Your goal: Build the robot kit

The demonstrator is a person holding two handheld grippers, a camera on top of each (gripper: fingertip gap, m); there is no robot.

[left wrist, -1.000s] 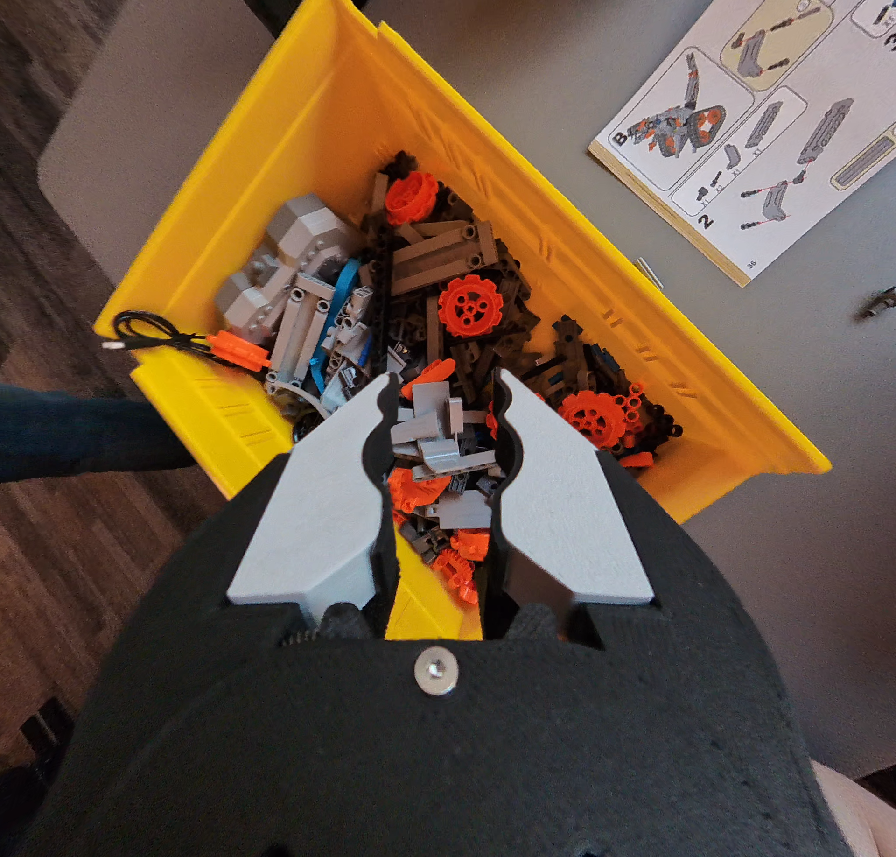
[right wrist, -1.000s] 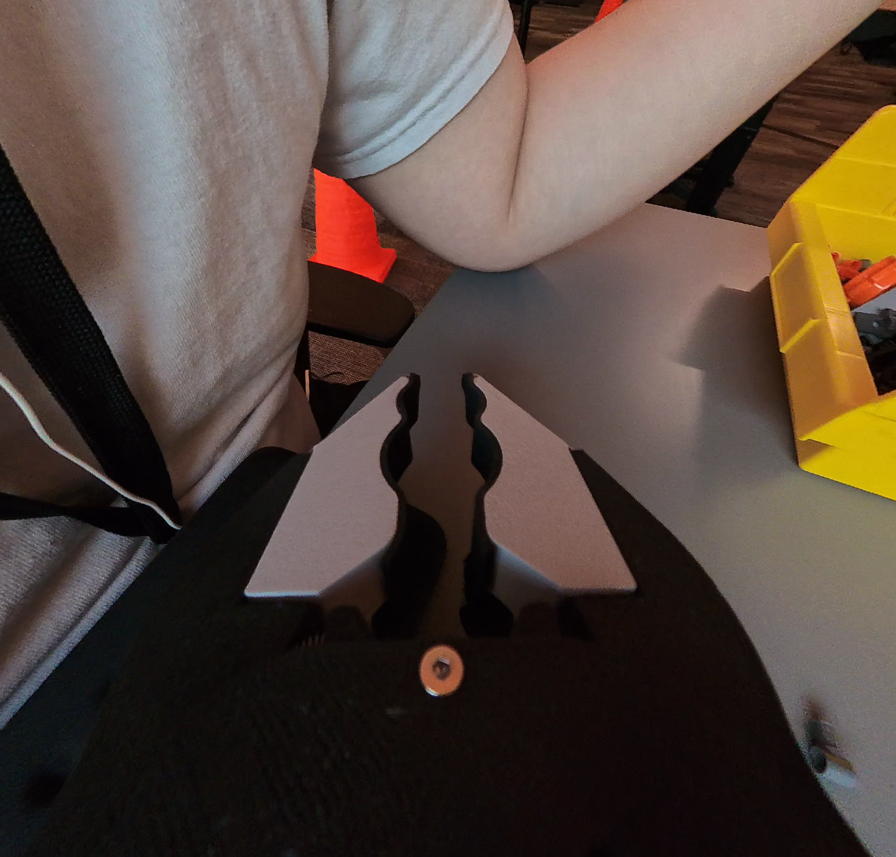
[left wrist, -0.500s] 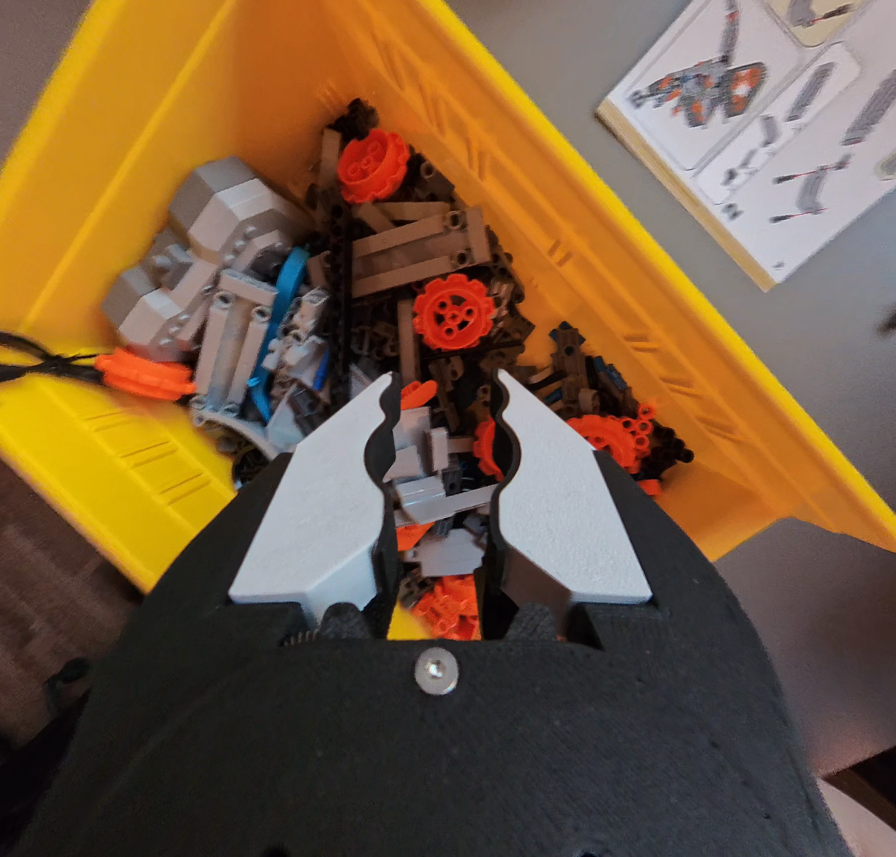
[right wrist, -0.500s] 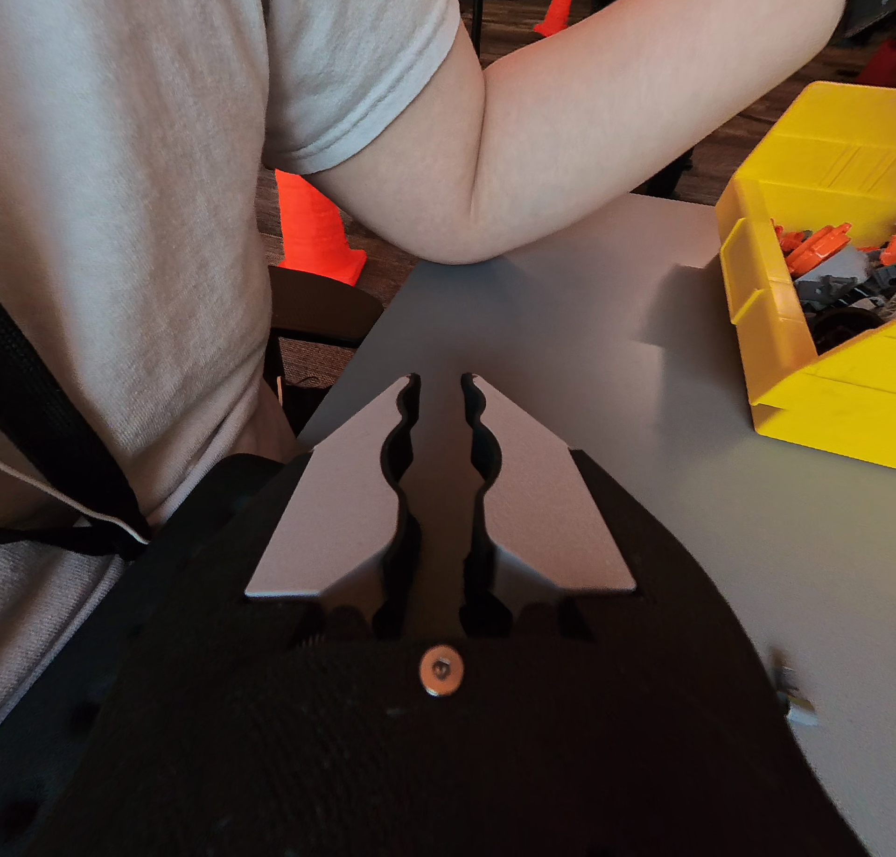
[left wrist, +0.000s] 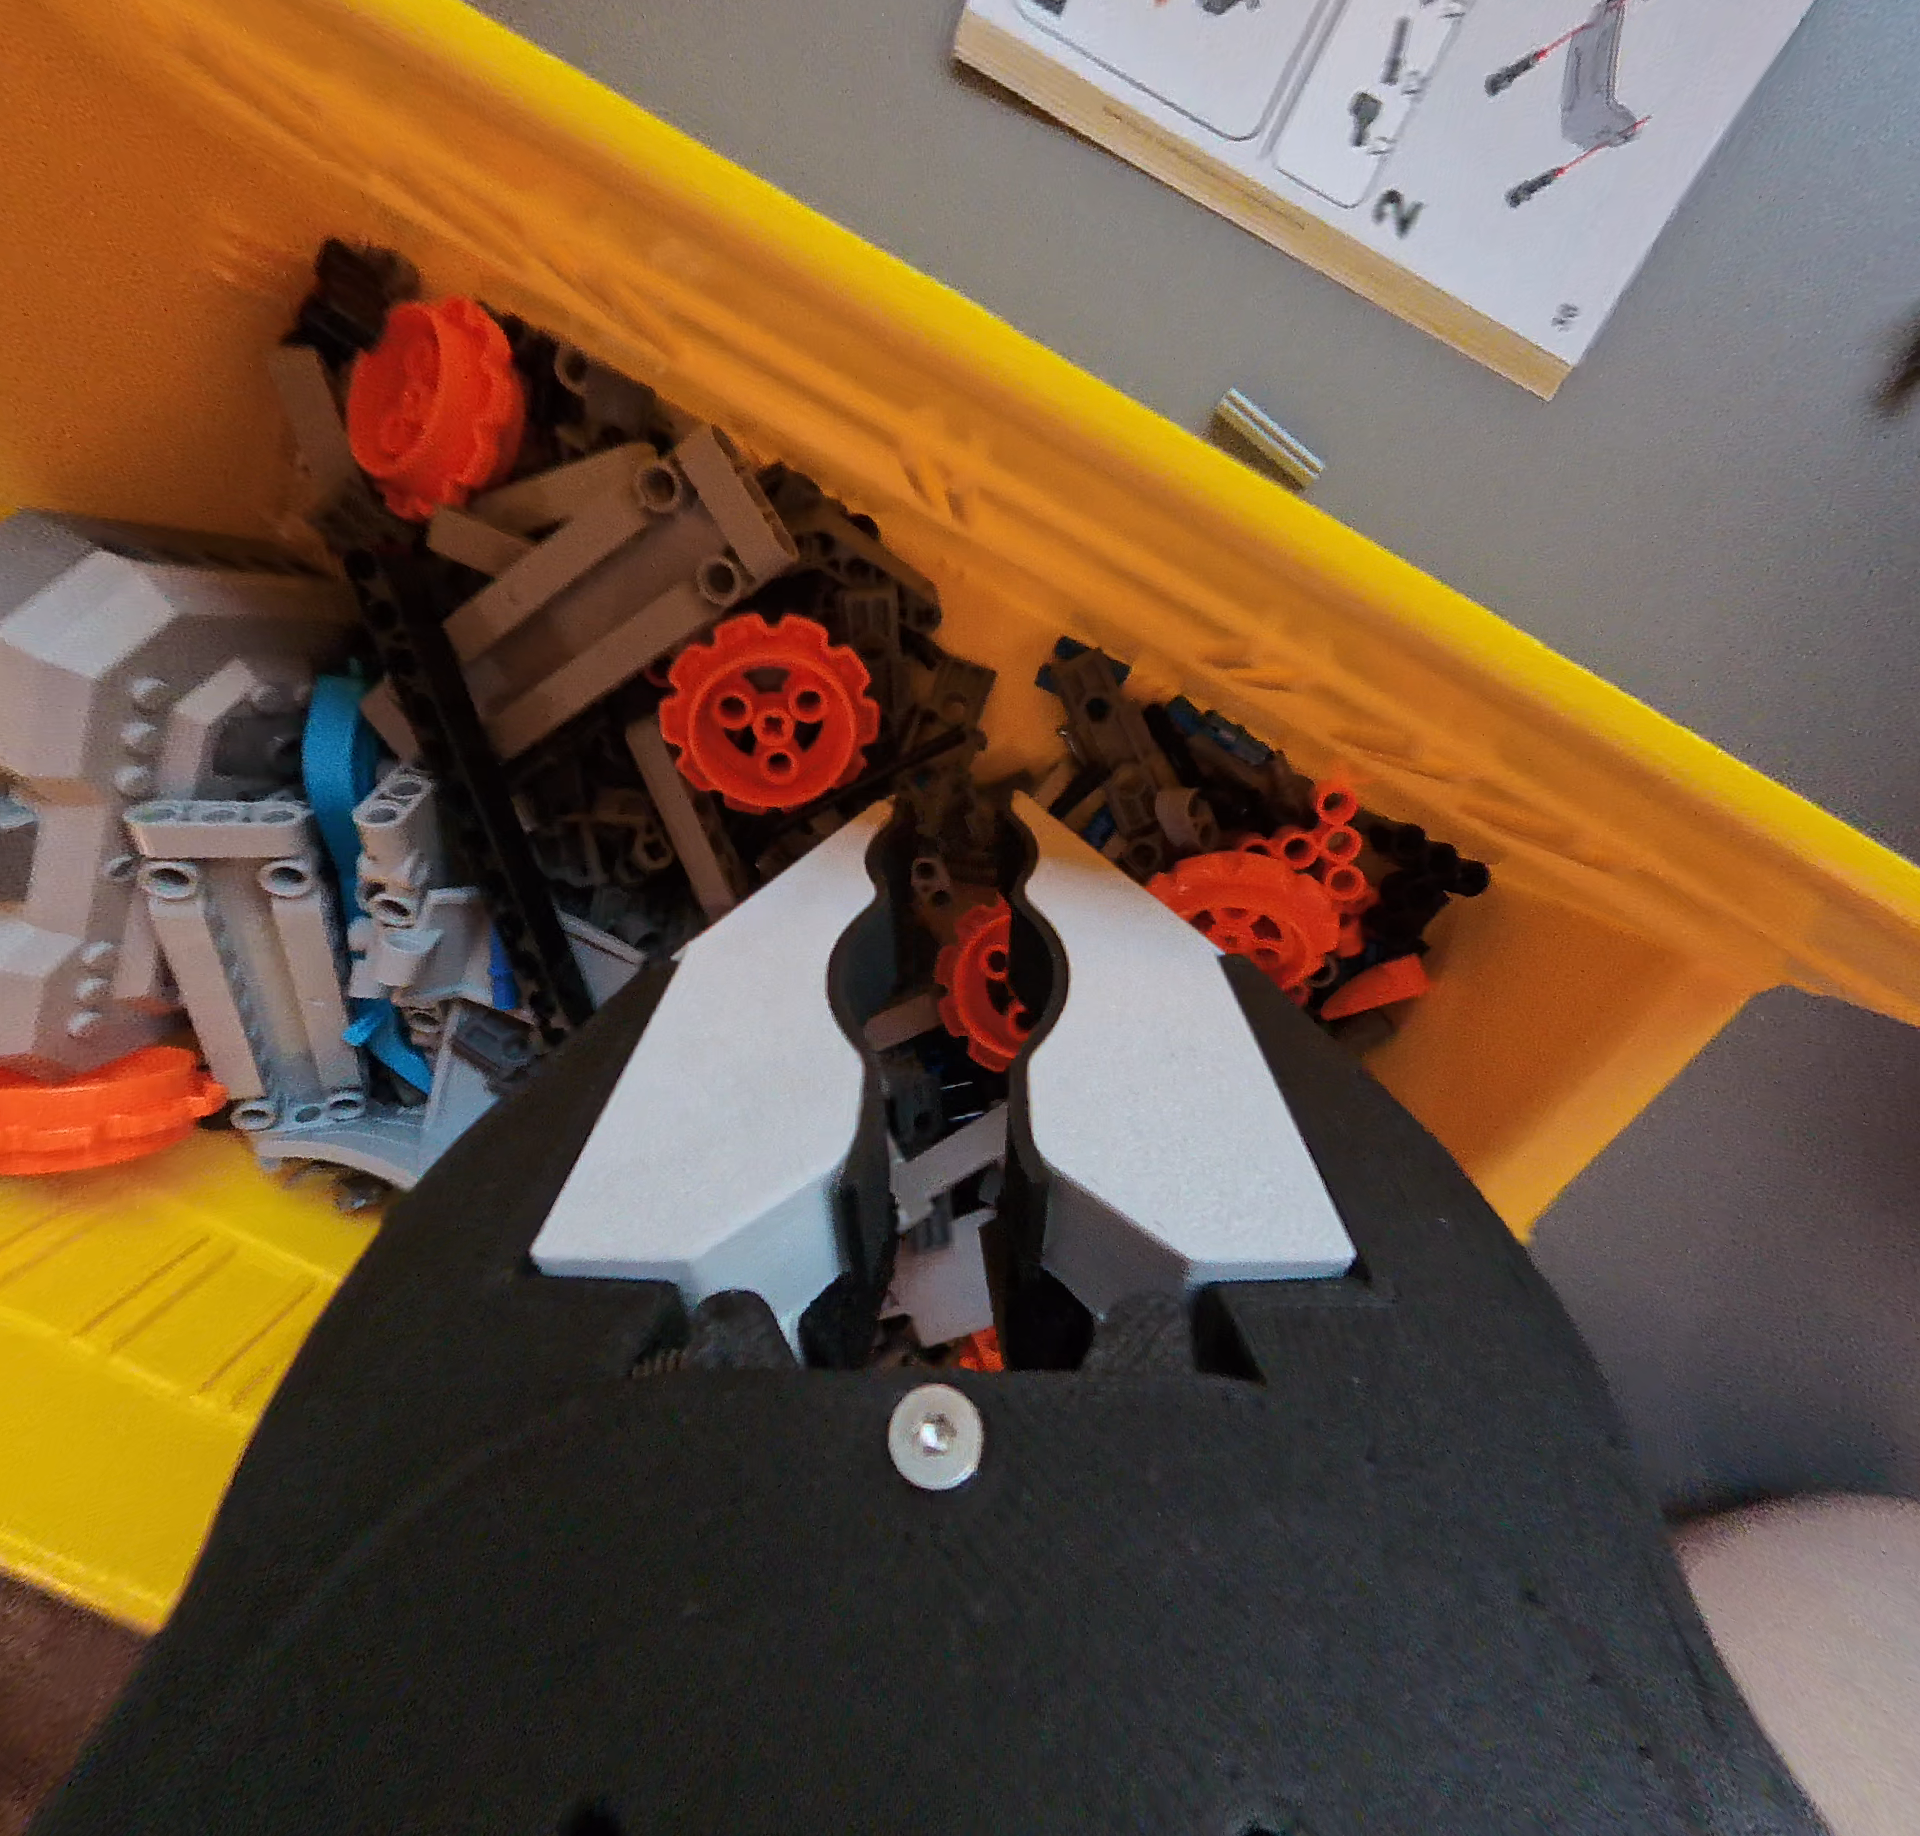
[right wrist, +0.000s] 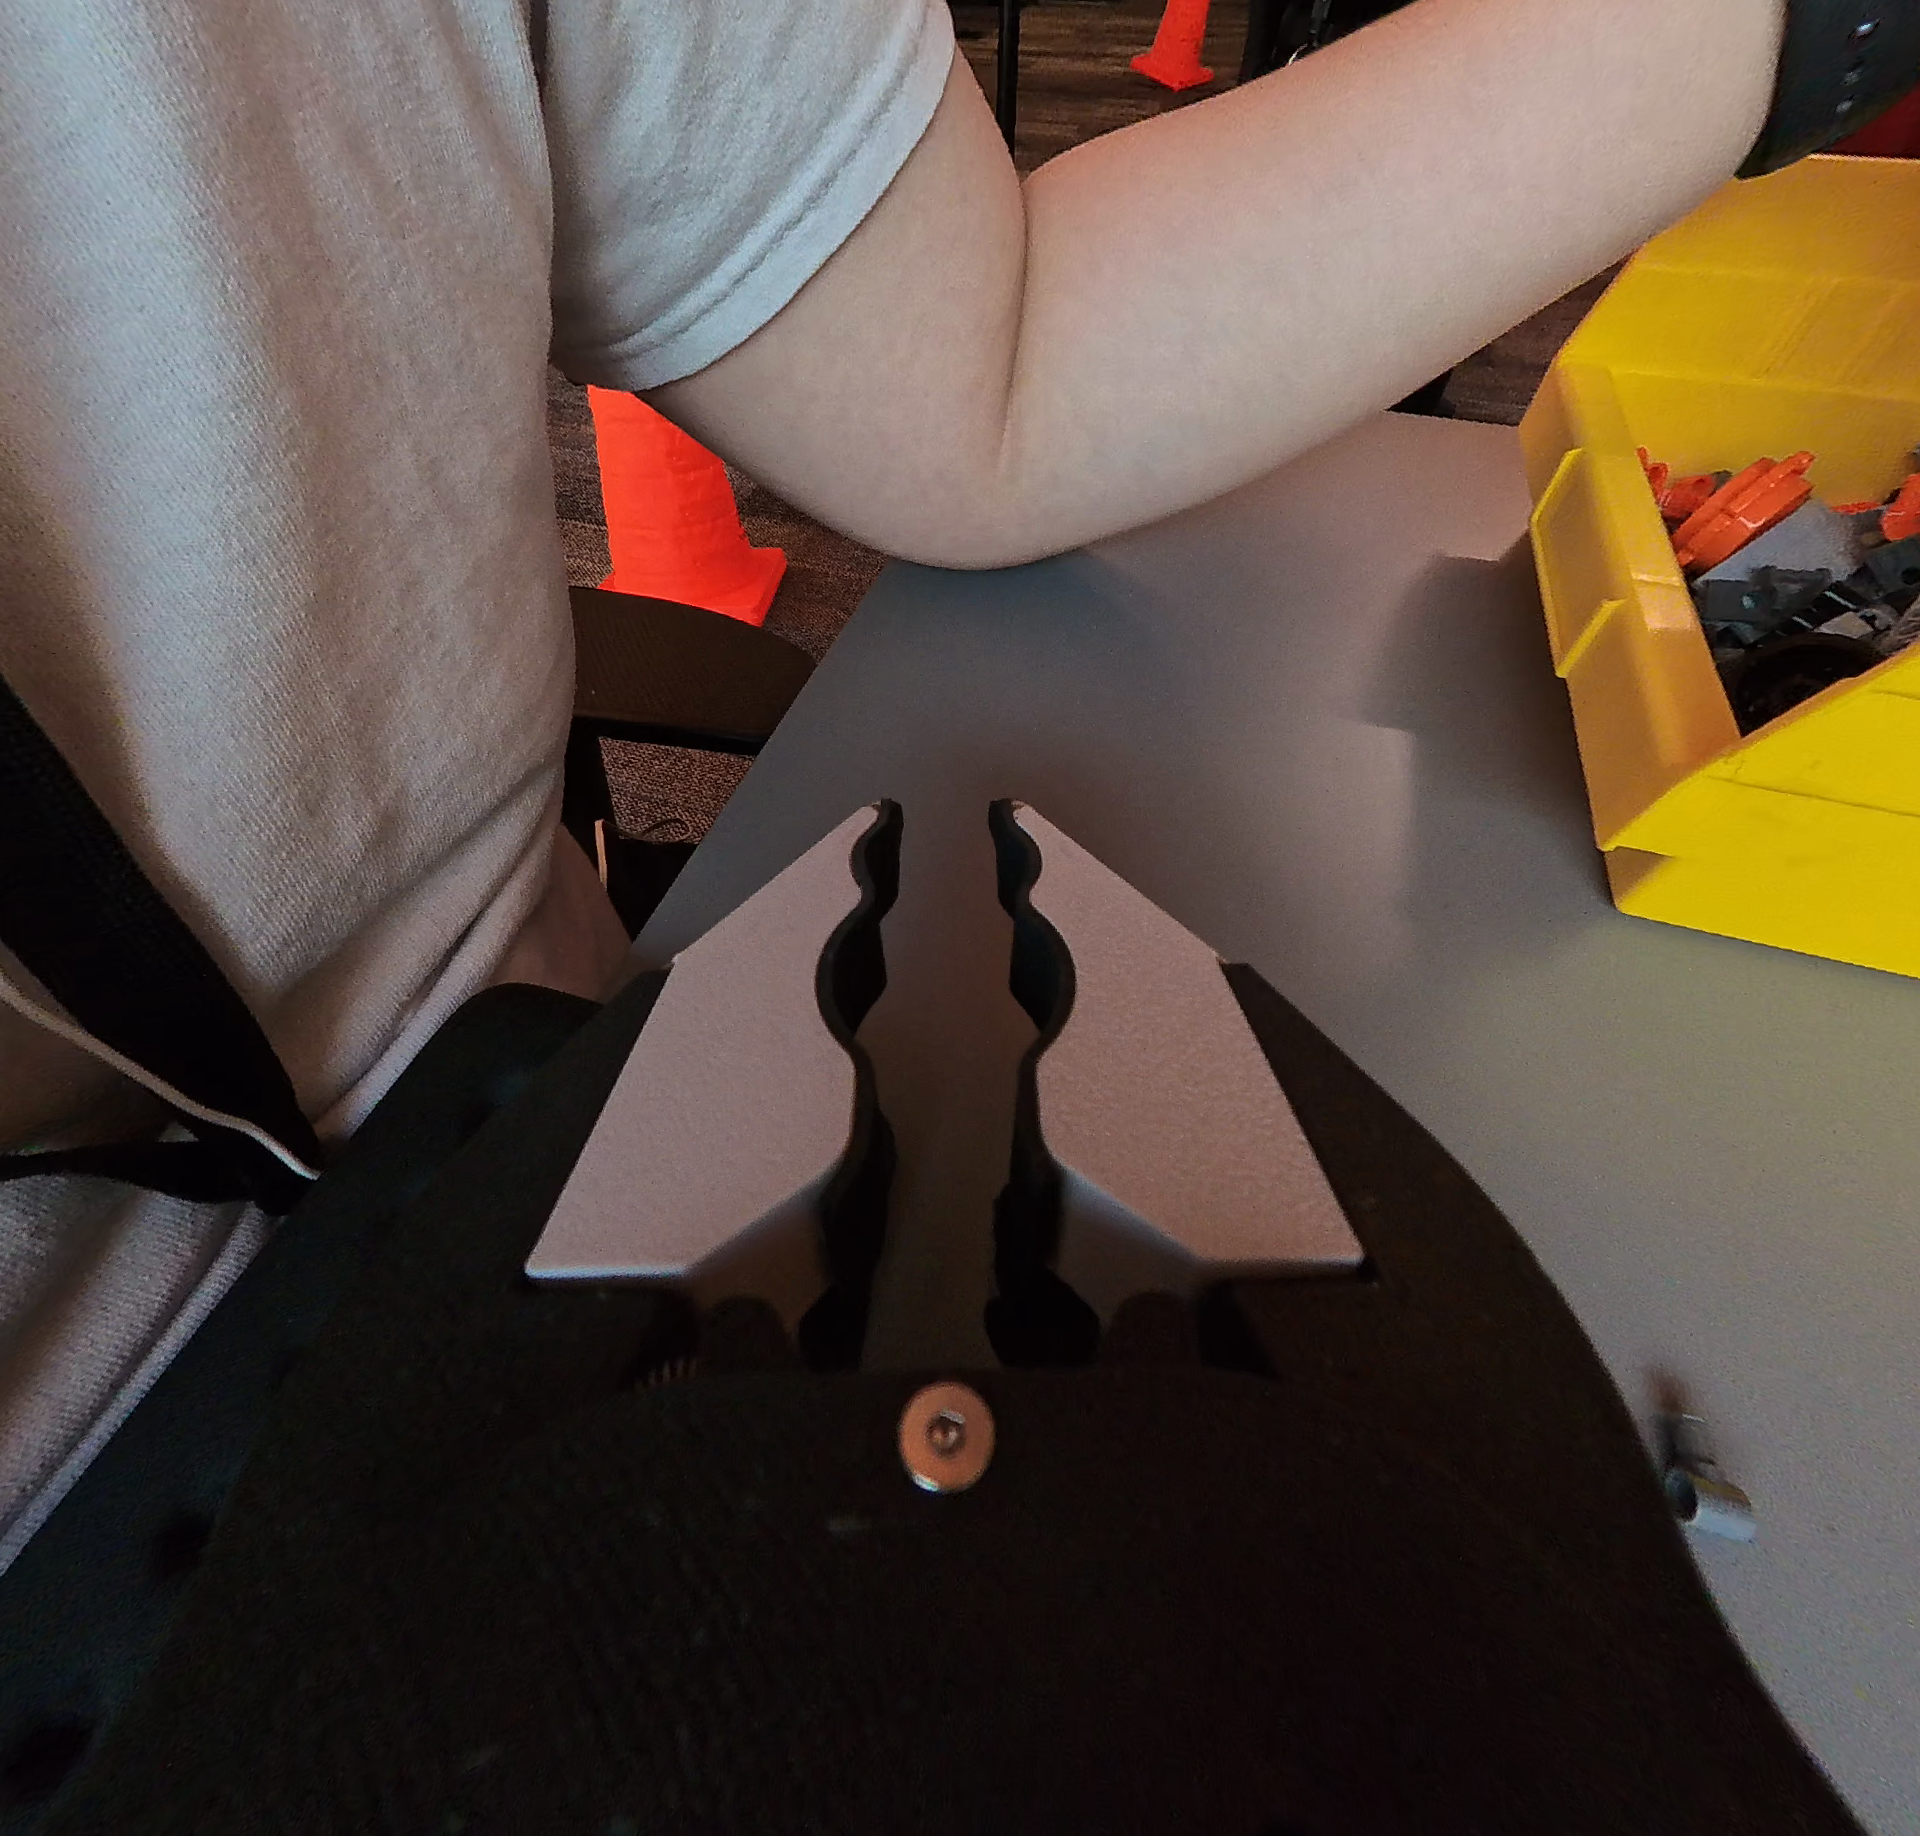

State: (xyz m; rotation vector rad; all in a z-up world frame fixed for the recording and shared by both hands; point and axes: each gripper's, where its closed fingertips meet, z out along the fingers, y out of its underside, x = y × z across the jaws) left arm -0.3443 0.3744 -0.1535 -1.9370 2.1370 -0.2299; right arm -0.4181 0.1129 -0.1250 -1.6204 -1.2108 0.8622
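Left wrist view, claw: the left gripper (left wrist: 943, 818) sits low centre of the frame over a yellow bin (left wrist: 1091, 498), its two grey fingers (left wrist: 748, 1080) parted by a narrow gap with nothing pinched between them.
Left wrist view, between the tips: a small orange gear (left wrist: 982, 986) shows through the gap, lying among dark grey pieces; whether the fingers touch it I cannot tell.
Left wrist view, bin contents: an orange toothed wheel (left wrist: 769, 711) lies just above the fingertips, another orange wheel (left wrist: 431, 404) at upper left, a third orange wheel (left wrist: 1242, 913) right of the fingers, light grey beams (left wrist: 239, 913) and a blue strip (left wrist: 338, 747) at left.
Left wrist view, table: a grey table (left wrist: 1558, 560) carries an open instruction booklet (left wrist: 1382, 93) at upper right, and a small pale rod (left wrist: 1265, 451) lies just beside the bin's outer wall.
Right wrist view, claw: the right gripper (right wrist: 943, 815) hovers at frame centre over the bare table, fingers apart, holding nothing.
Right wrist view, surroundings: a person's bare arm (right wrist: 1299, 332) crosses the top, the elbow resting at the table edge; the bin stands at the right edge, well apart from the gripper.
Right wrist view, lower right: a small grey piece (right wrist: 1704, 1485) lies on the table.
Right wrist view, background: an orange cone (right wrist: 675, 508) stands on the floor.
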